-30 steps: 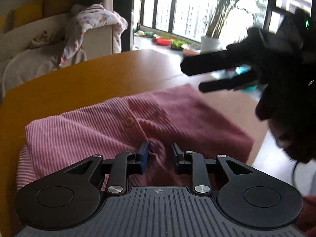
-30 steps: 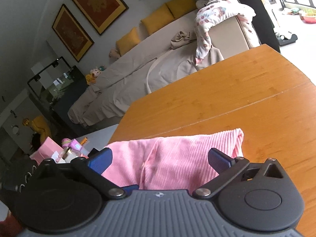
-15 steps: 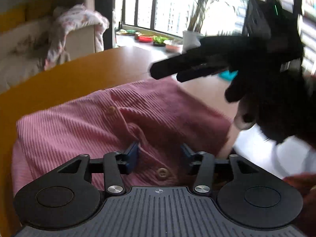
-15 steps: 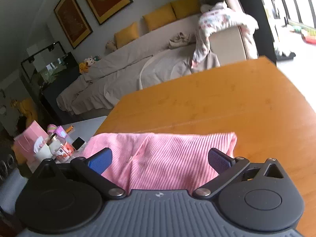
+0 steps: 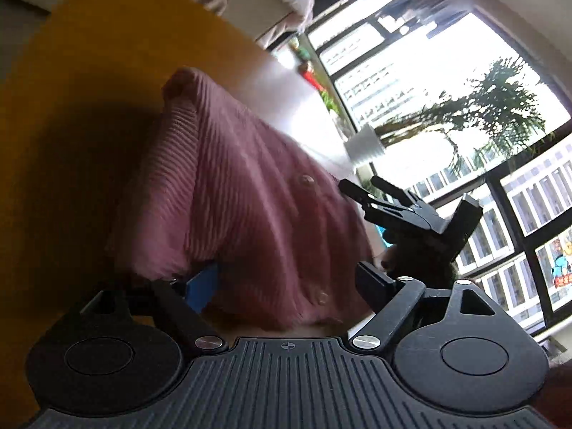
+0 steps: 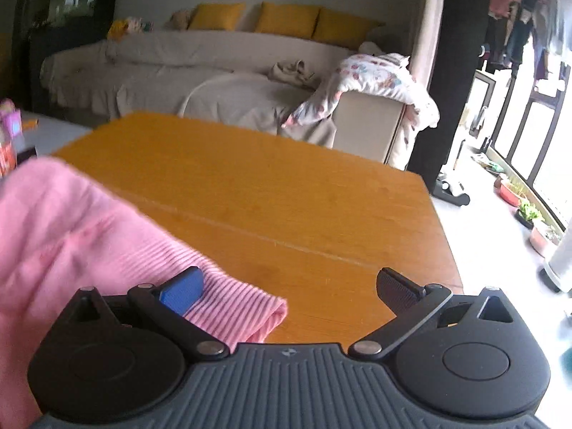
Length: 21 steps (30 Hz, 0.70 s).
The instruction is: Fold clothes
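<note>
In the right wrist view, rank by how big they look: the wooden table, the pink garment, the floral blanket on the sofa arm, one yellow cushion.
1. wooden table
2. pink garment, though nearness to the camera inflates it
3. floral blanket
4. yellow cushion

The last two sit far back, so their true sizes stay unsure.

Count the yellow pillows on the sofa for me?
3: a row along the sofa back, left pillow, middle pillow, right pillow. More may be hidden.

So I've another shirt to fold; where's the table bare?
Bare wood runs from the pink cardigan back to the table edge by the sofa, and rightward to the window-side edge. Only the near-left corner is crowded.
</note>
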Each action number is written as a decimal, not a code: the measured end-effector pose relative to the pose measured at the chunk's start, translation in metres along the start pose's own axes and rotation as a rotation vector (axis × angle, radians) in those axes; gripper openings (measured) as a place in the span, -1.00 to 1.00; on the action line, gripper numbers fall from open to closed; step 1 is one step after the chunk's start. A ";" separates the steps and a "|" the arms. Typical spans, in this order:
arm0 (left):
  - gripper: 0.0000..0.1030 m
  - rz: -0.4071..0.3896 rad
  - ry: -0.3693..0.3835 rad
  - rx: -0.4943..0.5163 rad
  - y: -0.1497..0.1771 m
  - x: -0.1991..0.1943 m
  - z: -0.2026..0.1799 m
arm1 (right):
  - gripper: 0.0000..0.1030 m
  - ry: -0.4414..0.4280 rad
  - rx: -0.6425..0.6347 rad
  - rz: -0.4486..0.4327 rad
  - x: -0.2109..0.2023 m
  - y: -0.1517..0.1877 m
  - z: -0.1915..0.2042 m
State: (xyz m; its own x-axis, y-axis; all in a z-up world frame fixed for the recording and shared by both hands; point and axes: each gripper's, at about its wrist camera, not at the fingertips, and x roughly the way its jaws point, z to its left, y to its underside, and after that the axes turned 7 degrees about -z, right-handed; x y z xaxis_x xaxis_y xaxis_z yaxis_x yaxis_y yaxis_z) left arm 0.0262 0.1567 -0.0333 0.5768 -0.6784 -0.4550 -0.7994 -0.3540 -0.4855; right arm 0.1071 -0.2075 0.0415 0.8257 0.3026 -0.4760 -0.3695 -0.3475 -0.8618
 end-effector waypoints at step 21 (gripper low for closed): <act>0.69 -0.097 -0.148 0.342 -0.150 0.107 -0.042 | 1.00 -0.142 -0.057 -0.113 -0.065 0.012 0.036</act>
State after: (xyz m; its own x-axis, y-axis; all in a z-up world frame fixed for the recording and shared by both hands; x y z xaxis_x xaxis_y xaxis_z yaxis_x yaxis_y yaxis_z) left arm 0.2004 0.1099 0.0224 0.6849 -0.5434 -0.4854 -0.6520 -0.1597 -0.7412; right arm 0.0336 -0.2000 0.0555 0.7908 0.4634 -0.3998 -0.2493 -0.3526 -0.9019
